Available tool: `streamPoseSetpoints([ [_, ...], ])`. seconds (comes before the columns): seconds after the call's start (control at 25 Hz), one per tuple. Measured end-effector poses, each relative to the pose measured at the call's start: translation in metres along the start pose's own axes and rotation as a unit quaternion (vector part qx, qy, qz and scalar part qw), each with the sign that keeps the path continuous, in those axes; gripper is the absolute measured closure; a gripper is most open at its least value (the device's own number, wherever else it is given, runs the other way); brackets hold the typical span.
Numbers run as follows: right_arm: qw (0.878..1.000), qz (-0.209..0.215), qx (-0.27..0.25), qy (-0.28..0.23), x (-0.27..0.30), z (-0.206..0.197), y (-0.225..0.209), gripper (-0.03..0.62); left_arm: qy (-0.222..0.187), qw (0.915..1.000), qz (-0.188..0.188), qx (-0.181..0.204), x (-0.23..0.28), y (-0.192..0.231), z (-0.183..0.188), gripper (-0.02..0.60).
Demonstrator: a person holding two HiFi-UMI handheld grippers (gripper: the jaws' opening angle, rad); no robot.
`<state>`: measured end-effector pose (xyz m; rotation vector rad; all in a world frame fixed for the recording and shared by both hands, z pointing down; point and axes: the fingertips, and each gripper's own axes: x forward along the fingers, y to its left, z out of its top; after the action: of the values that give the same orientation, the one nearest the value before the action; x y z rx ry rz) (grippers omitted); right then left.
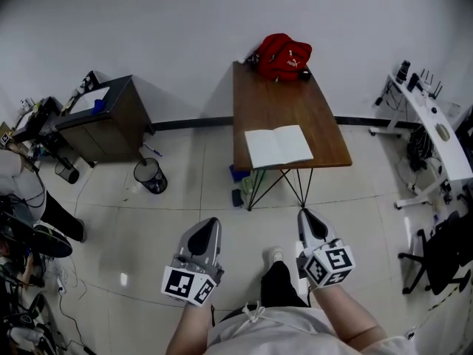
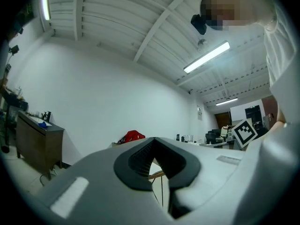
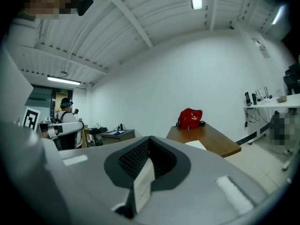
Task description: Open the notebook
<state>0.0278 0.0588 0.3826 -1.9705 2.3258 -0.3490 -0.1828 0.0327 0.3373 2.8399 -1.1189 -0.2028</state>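
The notebook (image 1: 278,146) lies open on the near end of the brown wooden table (image 1: 281,98), white pages up. Both grippers hang in front of the person's body, well short of the table and over the tiled floor. My left gripper (image 1: 209,222) is shut with nothing in it; in the left gripper view its jaws meet at the tip (image 2: 153,139). My right gripper (image 1: 307,214) is shut and empty too, its tip (image 3: 150,138) pointing level toward the table (image 3: 213,138), where a corner of the notebook (image 3: 196,145) shows.
A red bag (image 1: 283,56) sits at the table's far end by the wall. A dark cabinet (image 1: 103,117) and a black bin (image 1: 151,174) stand to the left. A white desk (image 1: 436,128) and an office chair (image 1: 443,250) are on the right. Another person (image 3: 65,123) stands behind.
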Motion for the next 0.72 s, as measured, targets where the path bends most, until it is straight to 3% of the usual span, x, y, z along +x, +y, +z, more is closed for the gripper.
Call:
streamPoseSetpoints([
  [0.28, 0.999, -0.030, 0.005, 0.020, -0.058, -0.029, 0.019, 0.589, 0.026, 0.9990, -0.032, -0.018, -0.050, -0.034, -0.017, 0.577],
  [0.4, 0.999, -0.031, 0.001, 0.024, -0.072, -0.033, 0.028, 0.589, 0.023, 0.9987, -0.045, -0.008, -0.058, -0.045, -0.012, 0.577],
  [0.72, 0.999, 0.010, -0.032, 0.042, -0.083, -0.041, 0.062, 0.589, 0.030, 0.9985, -0.045, 0.006, -0.069, -0.054, -0.016, 0.577],
])
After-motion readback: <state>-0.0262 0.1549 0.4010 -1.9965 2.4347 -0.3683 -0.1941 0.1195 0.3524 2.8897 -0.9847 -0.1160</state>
